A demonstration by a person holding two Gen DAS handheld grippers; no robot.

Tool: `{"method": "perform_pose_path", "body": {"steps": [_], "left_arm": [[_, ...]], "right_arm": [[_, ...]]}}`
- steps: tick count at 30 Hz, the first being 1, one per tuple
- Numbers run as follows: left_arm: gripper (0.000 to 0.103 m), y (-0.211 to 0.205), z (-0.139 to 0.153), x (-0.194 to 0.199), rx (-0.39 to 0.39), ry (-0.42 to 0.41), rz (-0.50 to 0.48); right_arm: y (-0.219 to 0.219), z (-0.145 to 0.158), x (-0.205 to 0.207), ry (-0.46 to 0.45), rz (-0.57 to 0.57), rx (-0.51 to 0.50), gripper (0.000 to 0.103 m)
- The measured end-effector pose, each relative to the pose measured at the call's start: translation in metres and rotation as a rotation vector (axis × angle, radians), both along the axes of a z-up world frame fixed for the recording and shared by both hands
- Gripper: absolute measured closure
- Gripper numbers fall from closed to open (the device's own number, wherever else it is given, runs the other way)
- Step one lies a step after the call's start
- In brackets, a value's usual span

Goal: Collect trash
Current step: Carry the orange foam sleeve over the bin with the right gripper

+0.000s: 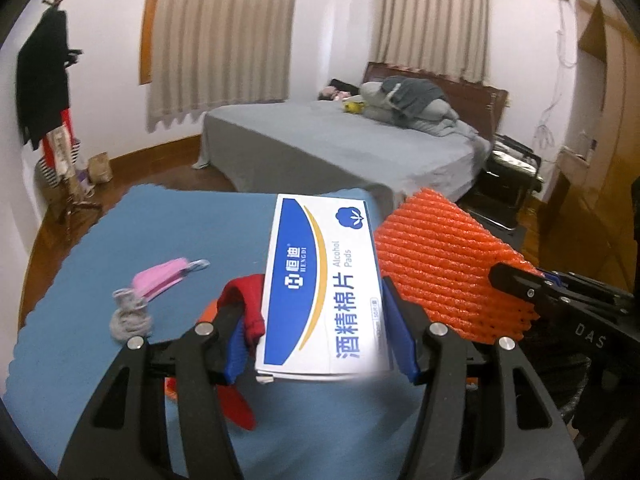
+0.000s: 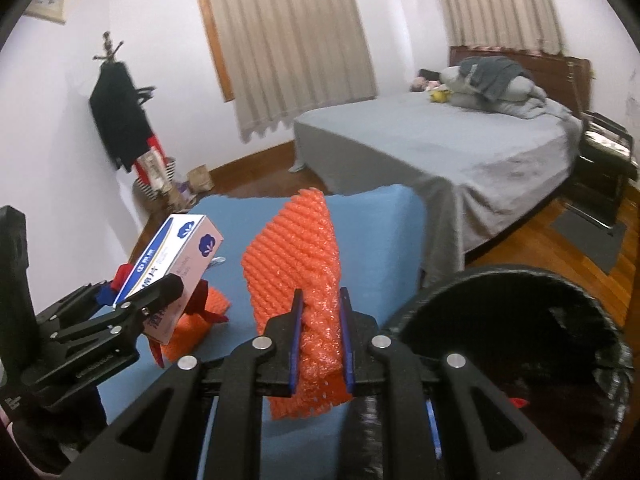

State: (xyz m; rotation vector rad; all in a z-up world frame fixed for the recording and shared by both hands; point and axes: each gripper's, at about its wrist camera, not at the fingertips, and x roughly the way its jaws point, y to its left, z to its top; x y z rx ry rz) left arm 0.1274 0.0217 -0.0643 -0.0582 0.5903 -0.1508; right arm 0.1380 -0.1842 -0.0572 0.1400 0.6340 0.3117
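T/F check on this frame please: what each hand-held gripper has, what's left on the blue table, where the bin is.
1. The left hand-held gripper holds the alcohol pads box. True.
2. The right hand-held gripper is empty. False: it is clamped on the orange foam net.
3. A pink face mask lies on the blue table cover. True.
4. The black trash bin stands to the left of the left gripper. False: in the right wrist view it is at the right, beside the right gripper.
5. The foam net already lies inside the bin. False: it is held above the table cover.
6. A grey crumpled item sits near the mask. True.
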Motion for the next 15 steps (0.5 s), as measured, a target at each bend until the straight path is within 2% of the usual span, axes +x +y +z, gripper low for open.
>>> {"method": "perform_pose_path", "body": {"steps": [7,15], "left_arm": [[0.047,-0.045,-0.004,-0.002,0.01,-0.011,-0.09],[0.047,-0.072,-0.019,-0.005,0.009,0.014,-0.155]], "right_arm": [[-0.043,0.0,-0.007,-0.004,-0.099,-0.007,0.087],[-0.065,-0.004,-0.003,0.003,-0.166,-0.016,0.087]]}}
